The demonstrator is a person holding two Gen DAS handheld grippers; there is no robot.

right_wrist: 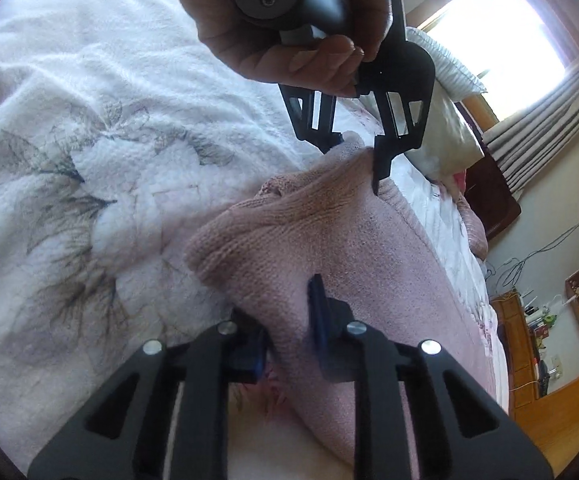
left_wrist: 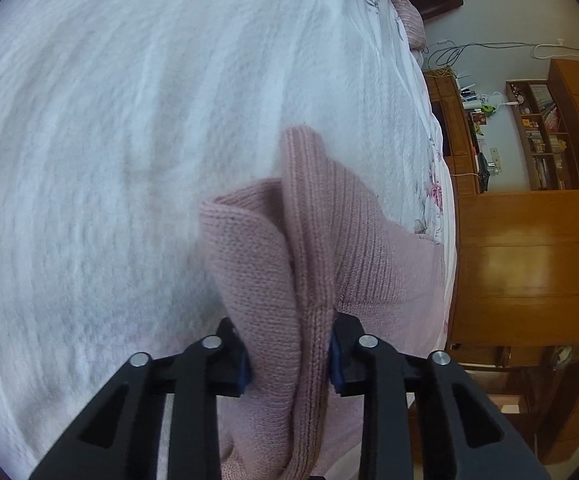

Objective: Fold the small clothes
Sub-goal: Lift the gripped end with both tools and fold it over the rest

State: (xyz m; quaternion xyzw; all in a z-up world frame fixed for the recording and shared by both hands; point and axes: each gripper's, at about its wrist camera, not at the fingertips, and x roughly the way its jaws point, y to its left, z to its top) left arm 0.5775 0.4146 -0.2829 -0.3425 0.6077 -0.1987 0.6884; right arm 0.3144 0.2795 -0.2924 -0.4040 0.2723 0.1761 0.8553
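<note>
A pink knitted garment (left_wrist: 313, 240) lies bunched on a white fleecy blanket (left_wrist: 109, 140). My left gripper (left_wrist: 291, 354) is shut on a thick fold of it, the knit bulging up between the blue pads. In the right wrist view the same garment (right_wrist: 369, 264) stretches from the far left gripper (right_wrist: 359, 160), held by a person's hand (right_wrist: 289, 36), down to my right gripper (right_wrist: 289, 332). That gripper is shut on a corner of the knit. The garment's lower part drapes under both tools and is hidden there.
The blanket (right_wrist: 89, 160) carries a grey leaf print and covers a bed. A pillow (right_wrist: 445, 60) sits at the bed's far end below a bright window (right_wrist: 501, 36). Wooden cabinets and shelves (left_wrist: 529, 240) stand beside the bed on the right.
</note>
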